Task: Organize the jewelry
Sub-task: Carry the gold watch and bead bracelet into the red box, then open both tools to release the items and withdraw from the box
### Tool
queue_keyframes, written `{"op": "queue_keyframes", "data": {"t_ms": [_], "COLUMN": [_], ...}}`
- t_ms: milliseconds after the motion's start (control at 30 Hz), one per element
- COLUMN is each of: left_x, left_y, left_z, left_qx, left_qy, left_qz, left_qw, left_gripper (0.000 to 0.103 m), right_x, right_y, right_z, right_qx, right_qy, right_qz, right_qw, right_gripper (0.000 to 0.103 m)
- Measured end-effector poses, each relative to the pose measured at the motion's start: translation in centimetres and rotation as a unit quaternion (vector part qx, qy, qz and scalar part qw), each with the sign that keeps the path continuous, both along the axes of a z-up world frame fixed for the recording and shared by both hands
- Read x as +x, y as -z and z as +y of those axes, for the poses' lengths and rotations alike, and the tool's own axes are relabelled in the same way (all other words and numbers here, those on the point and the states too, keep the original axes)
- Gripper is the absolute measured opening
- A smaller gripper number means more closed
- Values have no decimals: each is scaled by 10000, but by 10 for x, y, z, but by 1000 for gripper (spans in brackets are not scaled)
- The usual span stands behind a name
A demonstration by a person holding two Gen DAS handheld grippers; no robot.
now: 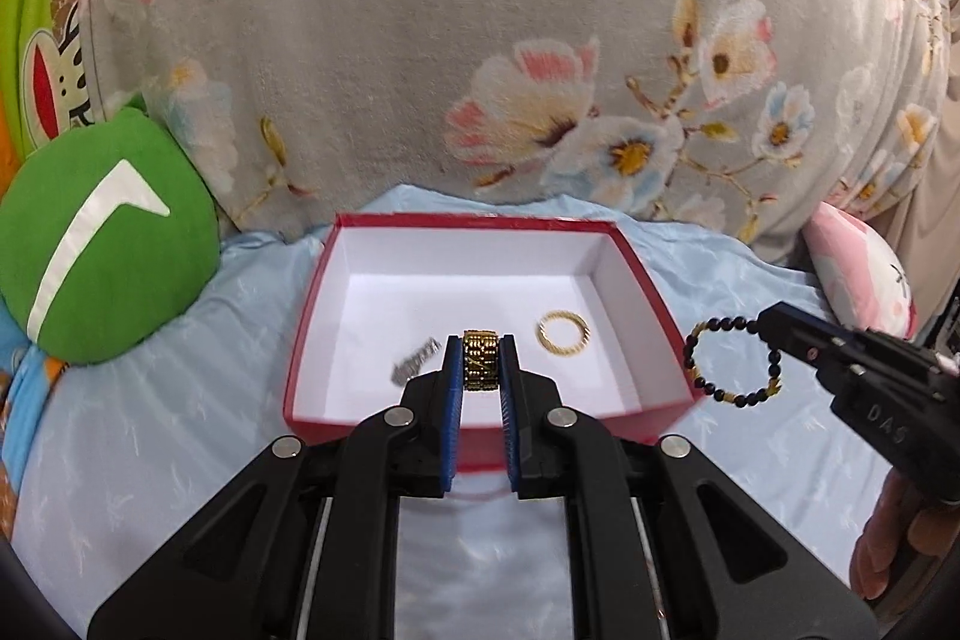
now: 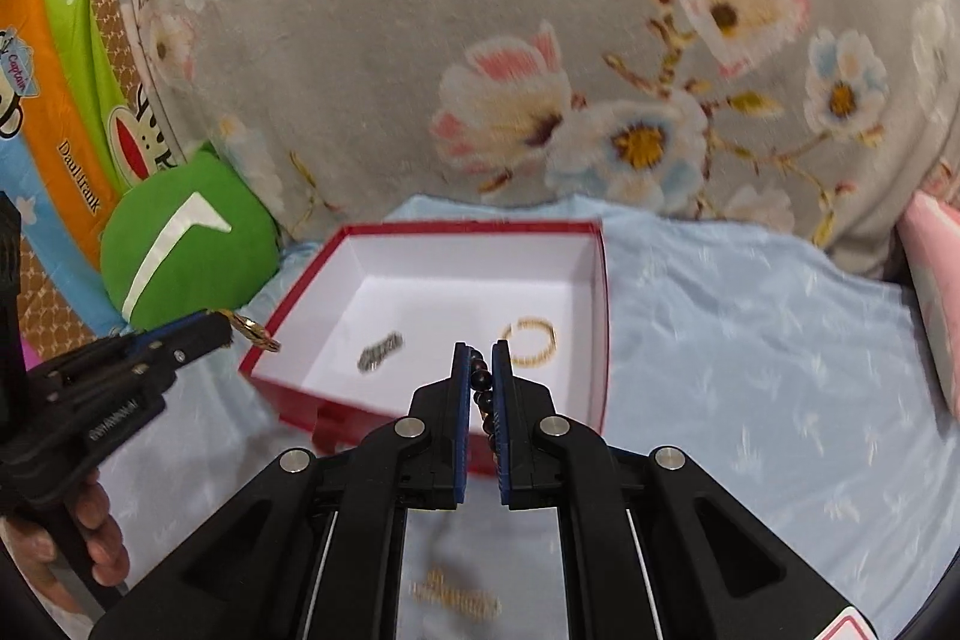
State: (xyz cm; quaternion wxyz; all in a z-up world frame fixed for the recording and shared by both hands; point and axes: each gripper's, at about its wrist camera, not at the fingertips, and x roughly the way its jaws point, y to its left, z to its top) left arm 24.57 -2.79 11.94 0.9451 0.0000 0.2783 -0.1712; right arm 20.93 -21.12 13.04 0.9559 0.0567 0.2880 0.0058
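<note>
The task stood partly done: in the red box (image 1: 636, 268), at the centre of the left wrist view, a gold ring-shaped bangle (image 1: 563, 333) and a small silver piece (image 1: 414, 361) already lay on the white floor. Two more pieces were on their way. The left gripper (image 1: 481, 361), low centre, had its jaws narrowed on a wide gold band (image 1: 480, 361), held above the box's near wall. The right gripper (image 2: 481, 370) was clamped nearly closed on a dark beaded bracelet (image 1: 729, 364), which hung at the right of the left view, just outside the box's right wall. At the bottom of the right wrist view one more gold piece (image 2: 456, 595), blurred, seemed to lie on the pale blue sheet (image 2: 750, 340), so it probably remained to be collected. The box was open-topped, its floor mostly bare; a green cushion (image 1: 102, 250) crowded the left, a flowered blanket (image 1: 420, 40) the rear.
</note>
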Motion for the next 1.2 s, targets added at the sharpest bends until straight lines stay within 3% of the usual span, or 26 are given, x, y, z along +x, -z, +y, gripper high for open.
{"op": "queue_keyframes", "data": {"t_ms": [167,467,767,1100,1200], "left_x": [46,106,133,140,140], "left_y": [4,31,56,71,73], "left_z": [-10,-18,-22,-25,-22], "left_qx": [129,271,381,432,375], "left_qy": [-137,-341,-491,-559,-647], "left_qz": [-4,245,445,543,522], "left_qw": [9998,9988,9971,9960,9958], "left_gripper": [11,11,11,11,12], "right_x": [57,122,143,148,146], "right_y": [4,43,73,84,85], "right_z": [2,6,9,16,16], "right_qx": [15,127,129,42,14], "right_qy": [-78,-158,-219,-233,-204], "right_qz": [116,542,825,924,894], "right_qw": [9999,9983,9963,9954,9958], "right_gripper": [6,6,6,7,12]}}
